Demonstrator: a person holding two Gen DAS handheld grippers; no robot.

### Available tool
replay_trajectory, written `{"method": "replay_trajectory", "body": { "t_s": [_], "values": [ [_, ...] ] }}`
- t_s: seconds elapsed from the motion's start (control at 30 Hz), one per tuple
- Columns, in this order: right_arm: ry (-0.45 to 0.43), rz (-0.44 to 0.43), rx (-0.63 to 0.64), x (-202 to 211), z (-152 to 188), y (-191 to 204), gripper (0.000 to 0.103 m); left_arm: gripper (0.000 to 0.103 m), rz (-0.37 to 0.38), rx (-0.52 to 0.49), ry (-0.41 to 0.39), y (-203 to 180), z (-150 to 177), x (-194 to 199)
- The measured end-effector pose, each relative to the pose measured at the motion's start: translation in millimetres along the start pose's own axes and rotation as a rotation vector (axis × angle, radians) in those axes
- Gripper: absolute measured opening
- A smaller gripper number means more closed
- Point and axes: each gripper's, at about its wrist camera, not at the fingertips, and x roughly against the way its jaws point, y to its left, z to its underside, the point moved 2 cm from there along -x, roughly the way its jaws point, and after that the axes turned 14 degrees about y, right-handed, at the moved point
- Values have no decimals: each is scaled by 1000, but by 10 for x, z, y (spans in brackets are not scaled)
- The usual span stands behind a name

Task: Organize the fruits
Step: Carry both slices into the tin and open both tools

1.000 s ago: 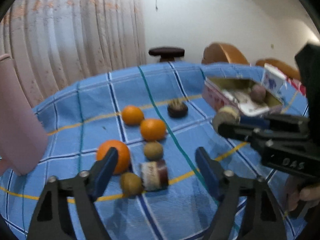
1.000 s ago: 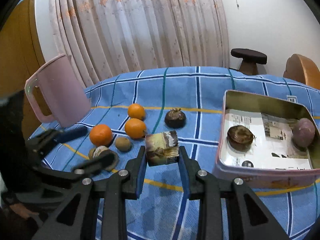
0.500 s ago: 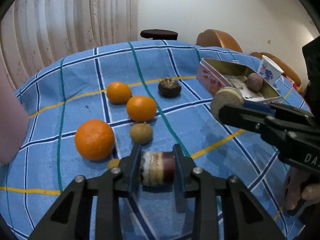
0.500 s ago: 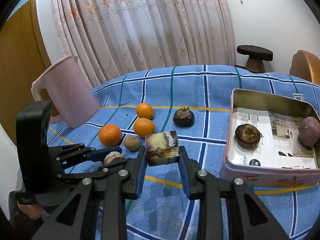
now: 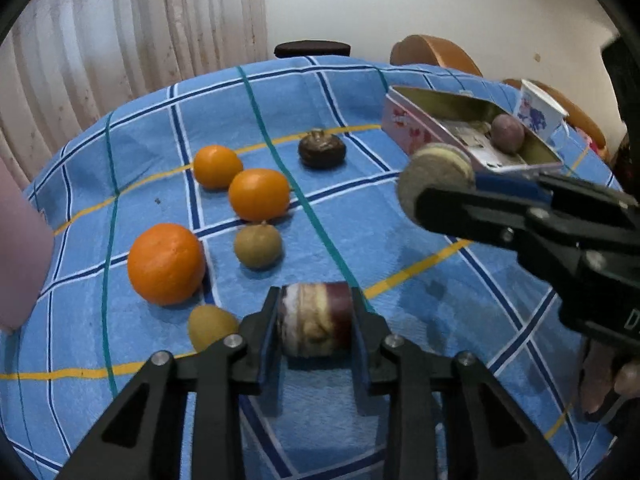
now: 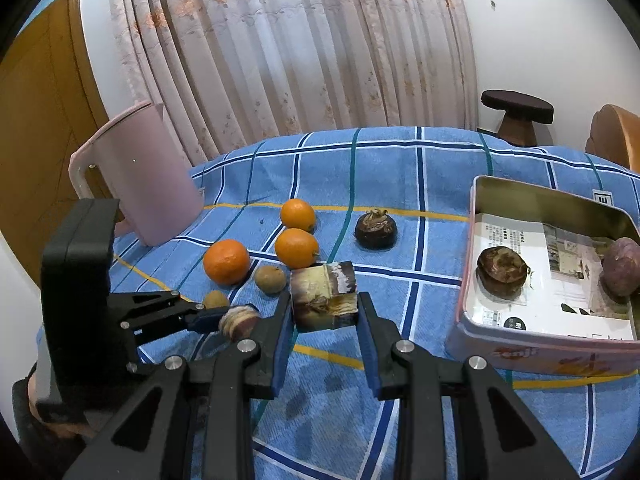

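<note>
Grippers both clamped: left gripper [image 5: 316,326] on banded cylindrical chunk [image 5: 315,319], right gripper [image 6: 323,306] on blocky cut chunk [image 6: 323,295].

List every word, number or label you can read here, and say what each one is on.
"enji": side of the pink tin, first letter unclear.
"D": body of the right gripper, cut off by the frame edge.
Black mark on a white tag behind the tin: unreadable.
Printed paper lining the tin: too small.
Cup print: blurred.
</note>
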Motion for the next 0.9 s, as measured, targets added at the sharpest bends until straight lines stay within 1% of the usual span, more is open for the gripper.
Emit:
{"method": "replay_trajectory", "body": {
  "t_s": [0.13,0.2,0.23,0.37,0.43,0.53,0.67,0.73,0.8,0.9],
  "values": [
    [-10,0,3,25,6,-19,33,32,-5,25,-25,55,7,11],
    [-25,-4,1,71,3,-28,32,32,7,59,-69,115,1,79],
    [-34,-5,1,96,0,-35,32,32,15,77,-111,145,1,146],
    [-81,5,4,224,-6,-72,32,32,30,156,-229,229,1,331],
    [-102,7,4,294,-14,-117,32,32,38,192,-267,237,-8,377],
    [-132,30,-5,397,-21,-226,32,32,36,227,-300,197,-39,415],
    [-169,61,-41,544,-33,-459,32,32,27,237,-332,69,-116,473],
    [-193,106,-48,624,-33,-582,32,32,42,229,-349,-40,-189,488],
    [-214,156,-59,704,-33,-726,32,32,38,213,-366,-163,-256,507],
    [-234,189,-93,806,-26,-964,32,32,42,183,-377,-364,-374,500]
  ]
}}
